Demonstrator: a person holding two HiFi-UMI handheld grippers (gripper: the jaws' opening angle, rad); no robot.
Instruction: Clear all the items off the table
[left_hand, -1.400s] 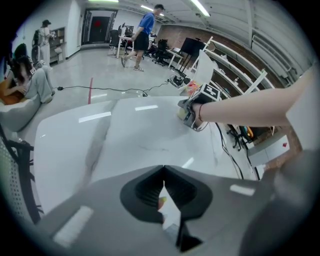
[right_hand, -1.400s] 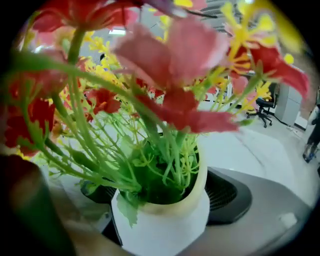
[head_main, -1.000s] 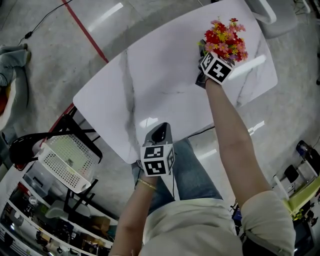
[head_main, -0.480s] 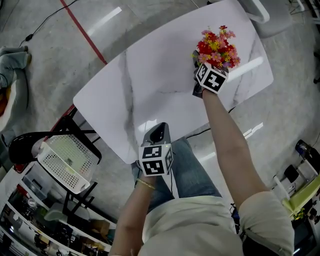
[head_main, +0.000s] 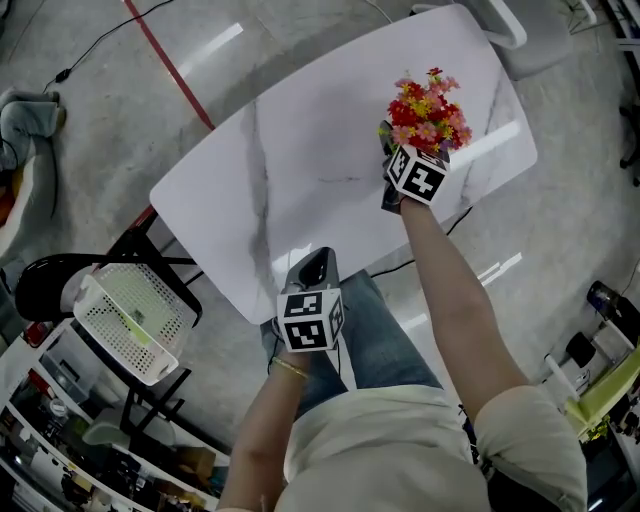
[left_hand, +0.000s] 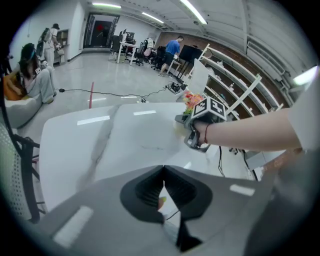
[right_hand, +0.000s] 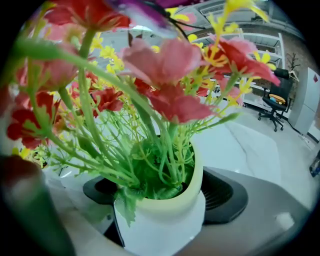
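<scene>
A pale pot of red, pink and yellow artificial flowers is over the far right part of the white marble table. My right gripper is shut on it. In the right gripper view the pot sits squeezed between the two dark jaws of the right gripper, and the flowers fill the frame. My left gripper hangs at the table's near edge, shut and empty. In the left gripper view the left gripper shows its jaw tips meeting, and the right gripper with the flowers is beyond.
A white perforated basket rests on a black frame left of the table. A red floor line runs at the upper left. A white chair stands past the table's far corner. Cluttered shelves fill the lower left.
My right gripper has carried the flower pot across the table, closer to me and a little left. The left gripper has hardly moved.
</scene>
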